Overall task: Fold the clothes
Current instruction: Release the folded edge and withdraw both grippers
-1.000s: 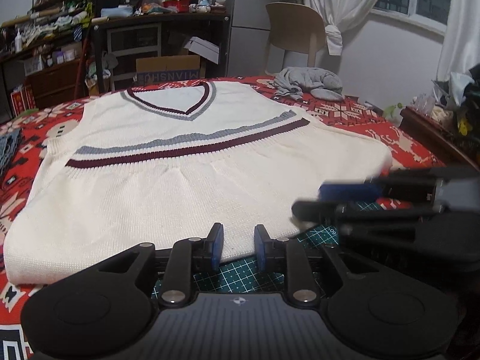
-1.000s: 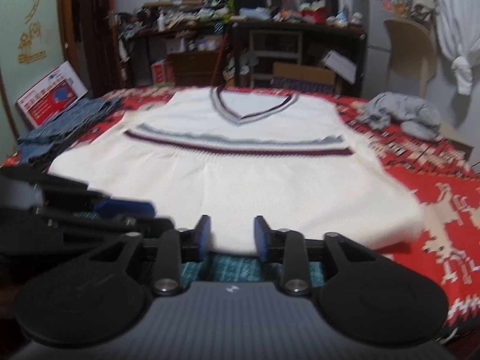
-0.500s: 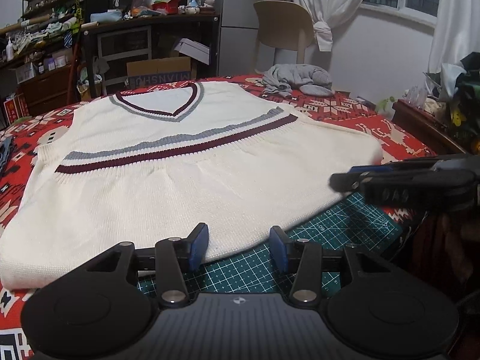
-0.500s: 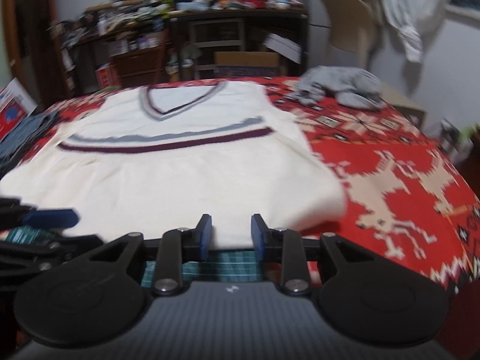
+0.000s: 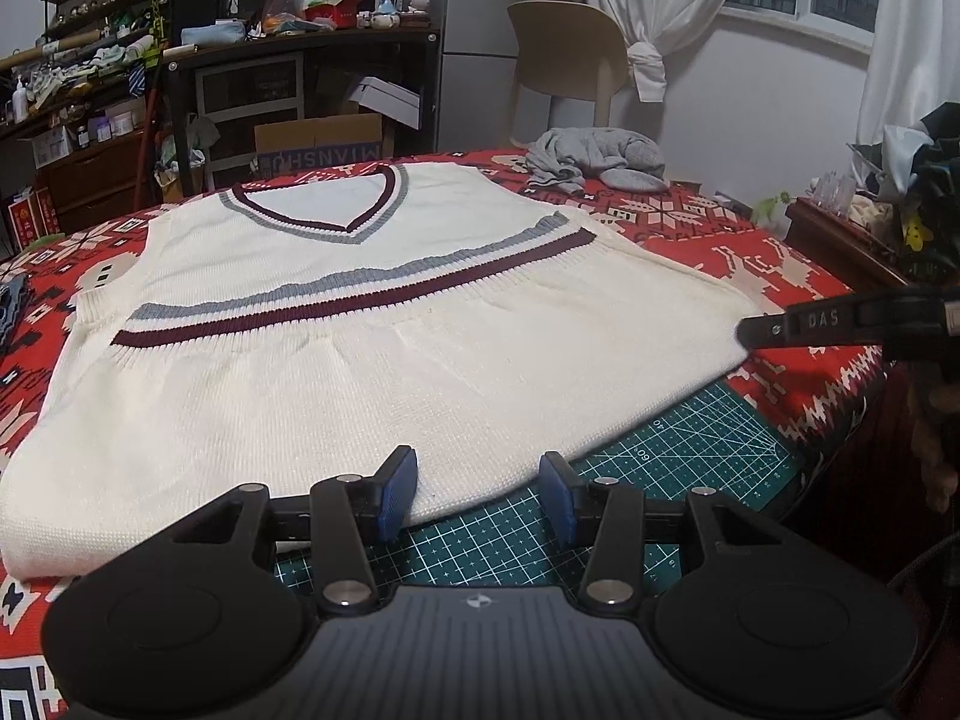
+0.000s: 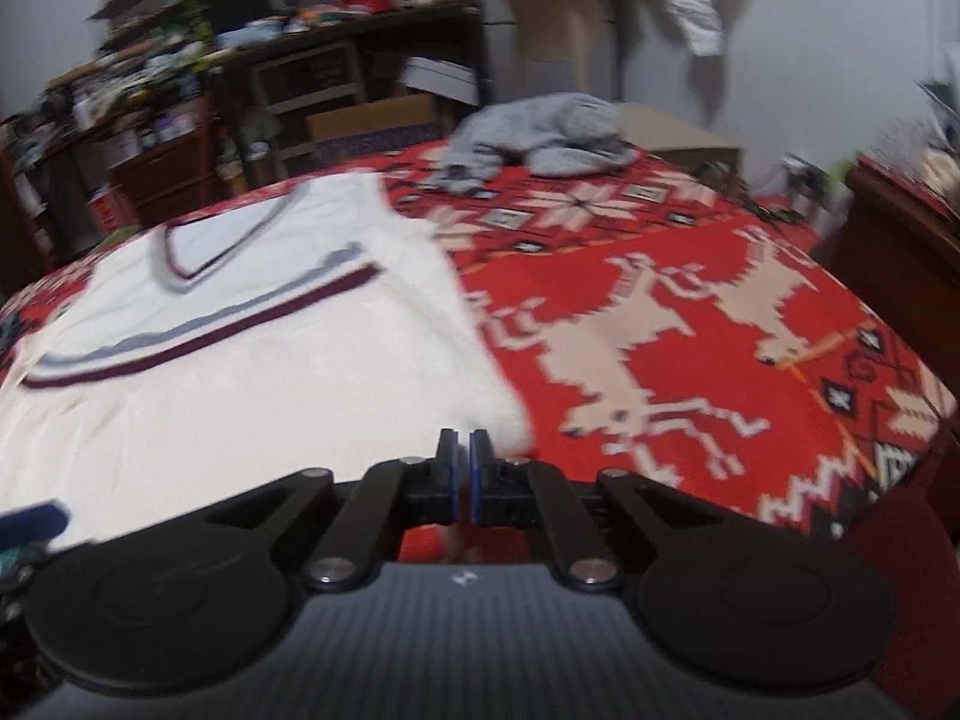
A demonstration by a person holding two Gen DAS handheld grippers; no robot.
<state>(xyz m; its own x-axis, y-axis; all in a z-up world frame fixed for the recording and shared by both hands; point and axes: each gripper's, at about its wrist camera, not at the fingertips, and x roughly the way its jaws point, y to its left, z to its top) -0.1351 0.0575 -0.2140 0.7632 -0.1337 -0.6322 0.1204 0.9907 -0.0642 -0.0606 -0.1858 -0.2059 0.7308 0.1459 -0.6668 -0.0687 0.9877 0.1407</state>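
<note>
A cream knit vest (image 5: 360, 360) with a maroon and grey V-neck and chest stripes lies flat, front up, on the red patterned tablecloth (image 5: 750, 264). My left gripper (image 5: 477, 492) stands open at the middle of the vest's near hem, its blue pads either side of the hem edge with nothing held. My right gripper (image 6: 462, 462) is shut on the vest (image 6: 240, 390) at its near right corner, with cream fabric showing between the pads. In the left wrist view the right gripper (image 5: 840, 324) reaches in from the right to that corner.
A green cutting mat (image 5: 690, 456) peeks out under the near hem. A crumpled grey garment (image 5: 594, 159) lies at the table's far right. A chair (image 5: 564, 60) and cluttered shelves stand behind. A wooden cabinet (image 5: 840, 240) sits to the right. Blue denim (image 5: 9, 306) lies at the left edge.
My right gripper slid right along the hem to the vest's corner and shut on it. My left gripper's fingers spread wider and stayed at the hem.
</note>
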